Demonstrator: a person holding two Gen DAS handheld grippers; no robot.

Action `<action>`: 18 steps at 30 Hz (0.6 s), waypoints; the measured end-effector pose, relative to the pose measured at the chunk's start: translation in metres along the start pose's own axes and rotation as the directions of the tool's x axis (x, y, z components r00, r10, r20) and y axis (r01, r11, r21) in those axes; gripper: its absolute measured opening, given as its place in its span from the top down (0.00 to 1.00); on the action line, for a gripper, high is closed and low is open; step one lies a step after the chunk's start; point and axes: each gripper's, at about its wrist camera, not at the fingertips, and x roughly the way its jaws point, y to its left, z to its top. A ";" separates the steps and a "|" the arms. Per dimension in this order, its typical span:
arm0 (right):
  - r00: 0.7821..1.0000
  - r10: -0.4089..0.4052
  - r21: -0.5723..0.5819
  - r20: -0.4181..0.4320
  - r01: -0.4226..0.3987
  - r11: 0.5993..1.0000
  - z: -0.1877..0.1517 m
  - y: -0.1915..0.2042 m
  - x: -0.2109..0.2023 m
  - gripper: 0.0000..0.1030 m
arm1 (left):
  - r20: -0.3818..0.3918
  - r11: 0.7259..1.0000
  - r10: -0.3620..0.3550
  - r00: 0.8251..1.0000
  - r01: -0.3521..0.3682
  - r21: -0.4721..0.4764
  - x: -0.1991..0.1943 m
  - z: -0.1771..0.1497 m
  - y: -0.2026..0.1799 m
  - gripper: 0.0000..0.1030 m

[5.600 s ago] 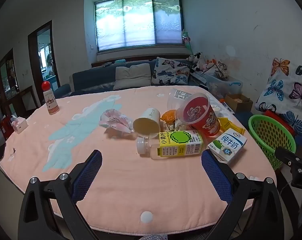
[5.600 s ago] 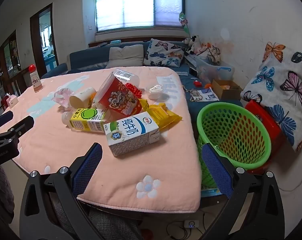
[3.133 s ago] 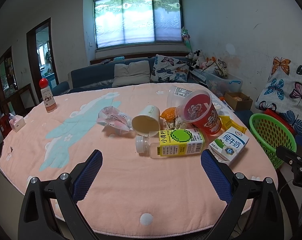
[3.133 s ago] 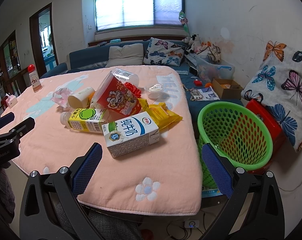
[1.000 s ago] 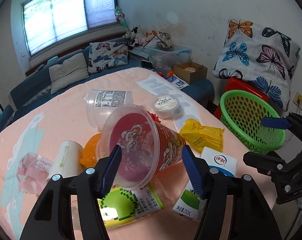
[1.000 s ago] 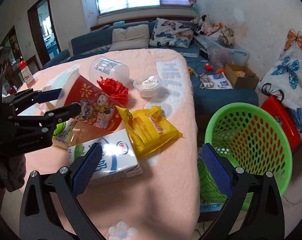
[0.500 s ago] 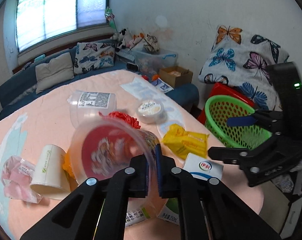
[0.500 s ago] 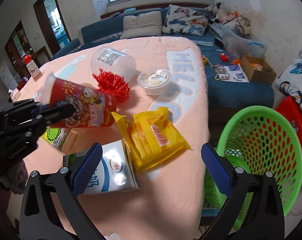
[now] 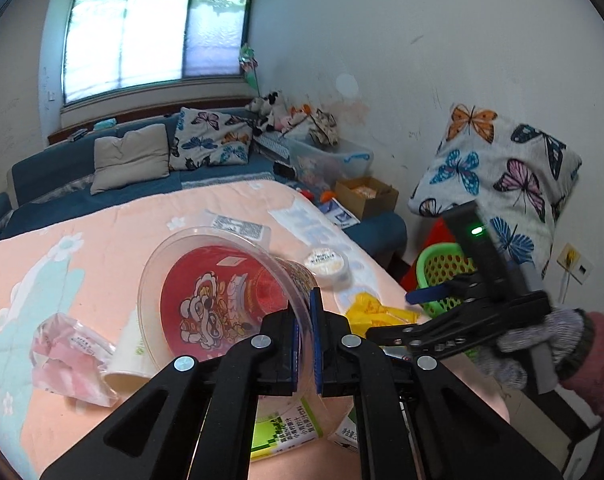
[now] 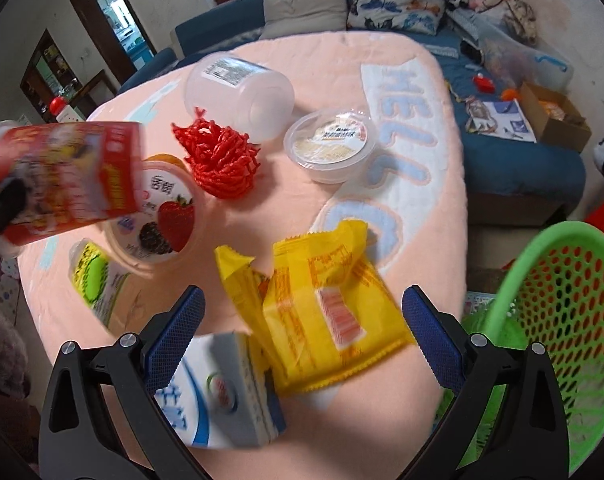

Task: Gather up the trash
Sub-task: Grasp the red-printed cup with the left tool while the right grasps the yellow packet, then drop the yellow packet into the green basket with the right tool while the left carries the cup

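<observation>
- The left gripper (image 9: 304, 340) pinches only the thin clear rim of the red cup (image 9: 222, 304), held tilted off the table (image 10: 401, 60); the rim looks flexible, so I judge it could buckle and slip out on the way to the green basket (image 10: 549, 320).
- The right gripper (image 10: 302, 332) is wide open, holding nothing, straddling the yellow packet (image 10: 321, 312); closing may also snag the milk carton (image 10: 218, 392) touching it.
- The cup is clear plastic with a red cartoon label, apparently empty.
- The packet lies crumpled near the table edge, near the basket.

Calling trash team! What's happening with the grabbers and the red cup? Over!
Left tool shut on red cup's rim. Right tool open over yellow wrapper. Green basket beside table, nothing blocking.
</observation>
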 end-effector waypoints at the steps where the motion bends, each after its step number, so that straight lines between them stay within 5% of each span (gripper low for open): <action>1: 1.000 0.003 0.001 -0.016 -0.003 1.000 0.002 -0.001 0.005 0.06 | 0.006 1.000 0.004 1.000 -0.004 -0.002 -0.003 0.001 0.002 0.95; 8: 0.998 -0.004 0.015 -0.069 0.005 1.000 0.007 -0.011 0.028 0.14 | 0.013 1.000 0.019 1.000 -0.019 -0.012 -0.010 0.002 0.009 0.95; 18: 0.999 -0.024 0.029 -0.036 0.025 0.999 0.002 -0.018 0.019 0.40 | 0.013 1.000 0.018 1.000 -0.018 -0.019 -0.009 0.001 0.009 0.95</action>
